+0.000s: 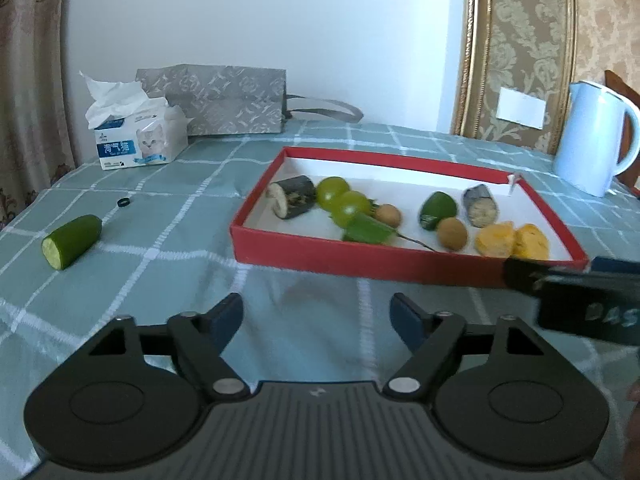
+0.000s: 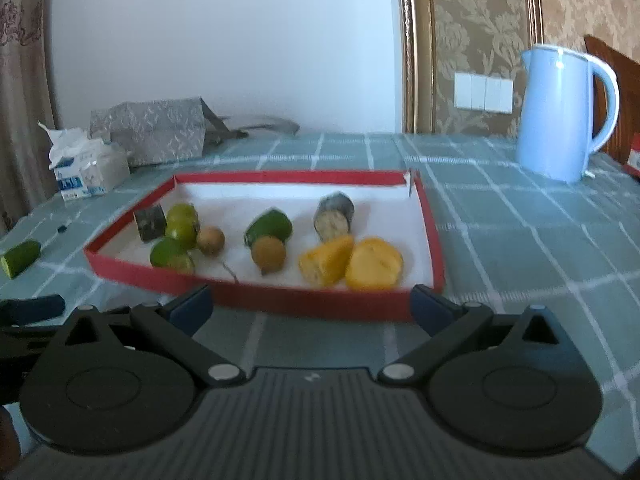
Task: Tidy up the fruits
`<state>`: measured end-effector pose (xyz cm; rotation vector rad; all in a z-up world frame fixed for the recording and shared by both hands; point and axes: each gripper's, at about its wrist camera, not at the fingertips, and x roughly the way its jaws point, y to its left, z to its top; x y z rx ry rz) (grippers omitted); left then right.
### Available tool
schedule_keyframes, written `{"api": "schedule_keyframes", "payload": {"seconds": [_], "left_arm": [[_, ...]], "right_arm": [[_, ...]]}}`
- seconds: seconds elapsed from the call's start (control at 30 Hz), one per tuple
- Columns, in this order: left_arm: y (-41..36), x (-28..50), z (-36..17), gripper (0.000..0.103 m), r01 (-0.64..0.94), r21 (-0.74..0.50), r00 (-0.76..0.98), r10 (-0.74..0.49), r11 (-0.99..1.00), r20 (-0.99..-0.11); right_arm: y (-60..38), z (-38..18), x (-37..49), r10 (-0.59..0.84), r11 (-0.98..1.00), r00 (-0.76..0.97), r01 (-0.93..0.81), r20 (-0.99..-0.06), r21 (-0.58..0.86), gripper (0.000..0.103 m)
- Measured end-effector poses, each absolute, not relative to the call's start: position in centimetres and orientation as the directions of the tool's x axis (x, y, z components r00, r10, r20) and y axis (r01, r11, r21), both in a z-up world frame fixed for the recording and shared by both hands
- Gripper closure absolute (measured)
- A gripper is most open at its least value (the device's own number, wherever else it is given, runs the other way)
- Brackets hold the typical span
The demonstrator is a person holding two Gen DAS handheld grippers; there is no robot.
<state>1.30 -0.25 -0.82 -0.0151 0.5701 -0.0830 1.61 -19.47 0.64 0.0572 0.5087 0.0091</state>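
Observation:
A red tray with a white floor holds green grapes, two brown round fruits, two yellow pieces, green pieces and two dark-skinned chunks. A cut cucumber piece lies on the cloth left of the tray. My left gripper hovers open in front of the tray with nothing between its fingers. My right gripper stands wide open at the tray's near wall, holding nothing.
A pale blue kettle stands at the back right. A tissue pack and a grey paper bag sit at the back left. A small black ring lies on the checked green tablecloth.

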Motion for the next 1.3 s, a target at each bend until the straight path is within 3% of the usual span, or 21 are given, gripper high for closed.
{"api": "schedule_keyframes", "payload": {"seconds": [0.2,0.47,0.9,1.3], "left_arm": [[-0.7,0.4,-0.9,0.020,0.059,-0.071,0.820,-0.089,0.996,-0.566],[-0.7,-0.5,0.4,0.020,-0.015,-0.057,0.854,-0.017,0.998,-0.520],[-2.9,-1.4,1.3,0.016,0.010,0.007,0.872,-0.005,1.000,-0.490],[-2.9,-1.3,1.0,0.016,0.007,0.040,0.872,0.013,0.999,-0.490]], "right_arm": [[-20.3,0.1,0.6,-0.029,0.996,0.877,0.064,-0.479,0.057,0.000],[-19.9,-0.5,-0.2,-0.156,0.988,0.872,0.146,-0.464,-0.058,0.000],[-20.9,0.0,-0.4,-0.172,0.975,0.867,0.216,-0.468,0.043,0.000],[-19.8,-0.3,-0.2,-0.186,0.975,0.860,0.223,-0.476,0.022,0.000]]}}
